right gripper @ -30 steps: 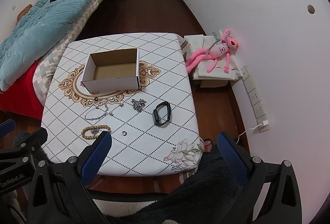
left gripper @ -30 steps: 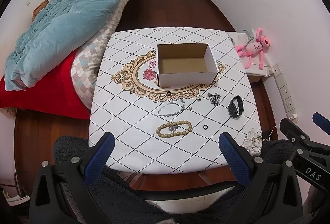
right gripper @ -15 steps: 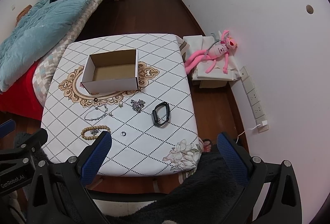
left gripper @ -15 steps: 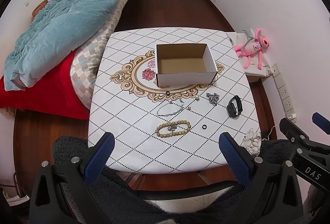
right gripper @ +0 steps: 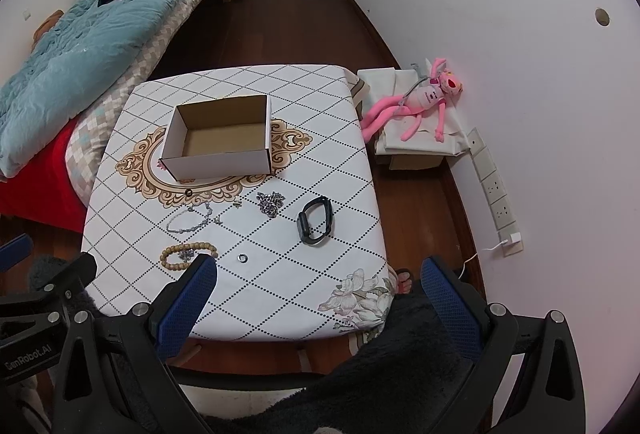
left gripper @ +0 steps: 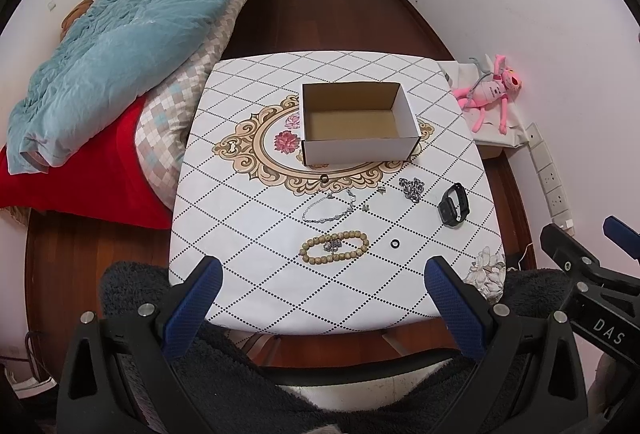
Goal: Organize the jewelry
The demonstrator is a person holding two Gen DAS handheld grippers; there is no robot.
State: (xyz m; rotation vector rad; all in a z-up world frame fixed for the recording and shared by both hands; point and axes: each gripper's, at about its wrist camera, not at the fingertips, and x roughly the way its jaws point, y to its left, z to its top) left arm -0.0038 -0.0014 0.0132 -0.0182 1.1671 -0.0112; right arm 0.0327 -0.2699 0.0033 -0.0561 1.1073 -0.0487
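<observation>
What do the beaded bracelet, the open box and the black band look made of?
Beaded bracelet: tan, matte round beads, probably wood, though resin would look alike. Open box: cardboard, with a brown raw inside, white coated outside and thin folded walls. Black band: matte black strap, likely silicone or rubber, with a glossier face.

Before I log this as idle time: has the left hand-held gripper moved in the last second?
Yes, slightly. In the left wrist view the cardboard box and table have drifted a little left in frame, so the left hand-held gripper has swung slightly right.
</observation>
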